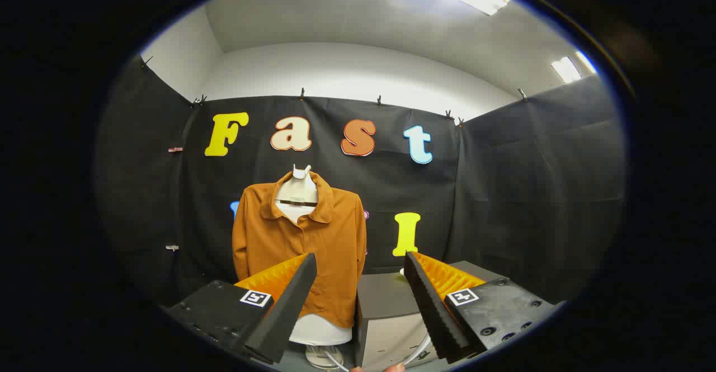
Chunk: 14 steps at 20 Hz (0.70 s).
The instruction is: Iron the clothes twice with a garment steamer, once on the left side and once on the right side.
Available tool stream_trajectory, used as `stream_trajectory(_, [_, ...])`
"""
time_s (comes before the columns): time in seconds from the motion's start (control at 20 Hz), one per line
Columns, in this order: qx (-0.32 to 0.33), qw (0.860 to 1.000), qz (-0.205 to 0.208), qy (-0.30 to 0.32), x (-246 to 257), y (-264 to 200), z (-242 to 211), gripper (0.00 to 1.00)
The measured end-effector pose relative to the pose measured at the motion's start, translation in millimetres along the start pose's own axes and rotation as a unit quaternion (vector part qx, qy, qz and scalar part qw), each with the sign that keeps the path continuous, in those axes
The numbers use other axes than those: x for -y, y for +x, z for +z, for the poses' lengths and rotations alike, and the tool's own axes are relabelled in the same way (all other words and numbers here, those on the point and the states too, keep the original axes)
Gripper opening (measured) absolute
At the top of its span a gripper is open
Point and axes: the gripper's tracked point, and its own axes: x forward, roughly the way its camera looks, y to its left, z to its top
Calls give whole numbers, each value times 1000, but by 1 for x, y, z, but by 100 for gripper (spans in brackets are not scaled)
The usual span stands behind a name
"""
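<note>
From where I sat, the tool (358, 305) had its two fingers spread well apart with nothing held between them. The orange shirt (300, 243) hung upright on a white mannequin torso (296, 193) beyond the fingers, in the lower centre of the frame and a little to the left of the gap, so its long axis ran vertically against the black cloth wall (503, 182). The finger at lower left overlapped the shirt's bottom hem in the picture, but the garment stood well behind it, not touching.

To the lower right of the shirt, just beyond the fingers, was a grey cabinet-like bench (386, 305). A white cord or hose (419, 349) curled near its foot, between the fingers at the bottom of the frame. I could not make out the steamer itself with any certainty; a small pale shape at the bench's far edge was too small to name.

I judged that no pass over the shirt had begun: the steamer would have to be gripped first, and then carried left and forward toward the shirt.
</note>
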Motion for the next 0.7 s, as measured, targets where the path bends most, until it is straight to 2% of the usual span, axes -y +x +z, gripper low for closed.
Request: stream_trajectory(0.7, [-8, 1000, -15, 8, 15, 0, -2, 98])
